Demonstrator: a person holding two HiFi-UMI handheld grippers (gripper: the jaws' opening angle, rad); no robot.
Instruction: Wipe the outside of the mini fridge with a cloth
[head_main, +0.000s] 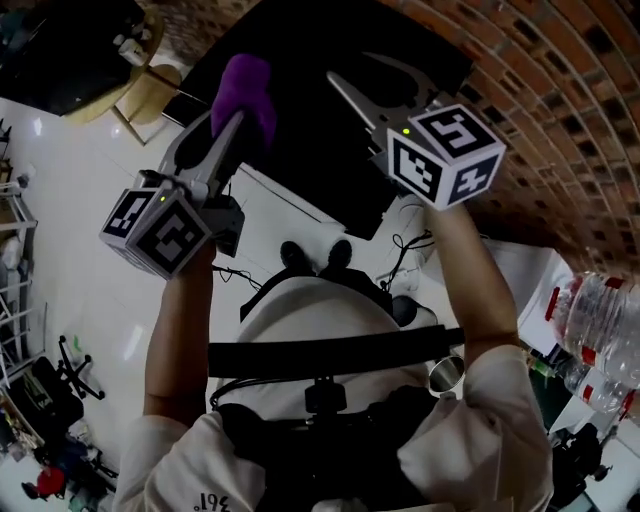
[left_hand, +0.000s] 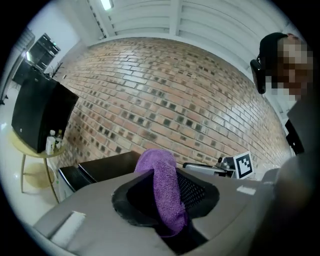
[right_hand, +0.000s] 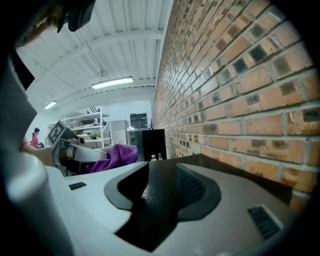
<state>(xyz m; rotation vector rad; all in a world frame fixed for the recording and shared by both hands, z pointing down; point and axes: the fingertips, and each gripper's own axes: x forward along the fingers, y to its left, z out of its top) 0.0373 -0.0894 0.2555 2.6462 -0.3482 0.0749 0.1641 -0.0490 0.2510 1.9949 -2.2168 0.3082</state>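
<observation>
Left hand-held gripper (head_main: 232, 128) is clamping a purple terry cloth (head_main: 246, 92) above the black box-shaped mini fridge (head_main: 300, 140), while the right hand-held gripper (head_main: 362, 78) is hovering empty, jaws apart. Pressing the cloth flat onto the fridge's top and sweeping in overlapping strokes is looking wisest.

White short sleeves (head_main: 500, 400), black chest strap (head_main: 330, 352), grey left claw (head_main: 240, 105), right claw (head_main: 366, 74)

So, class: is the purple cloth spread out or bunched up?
Bunched up: the cloth stands as a thick folded wad pinched between the left gripper's jaws.
</observation>
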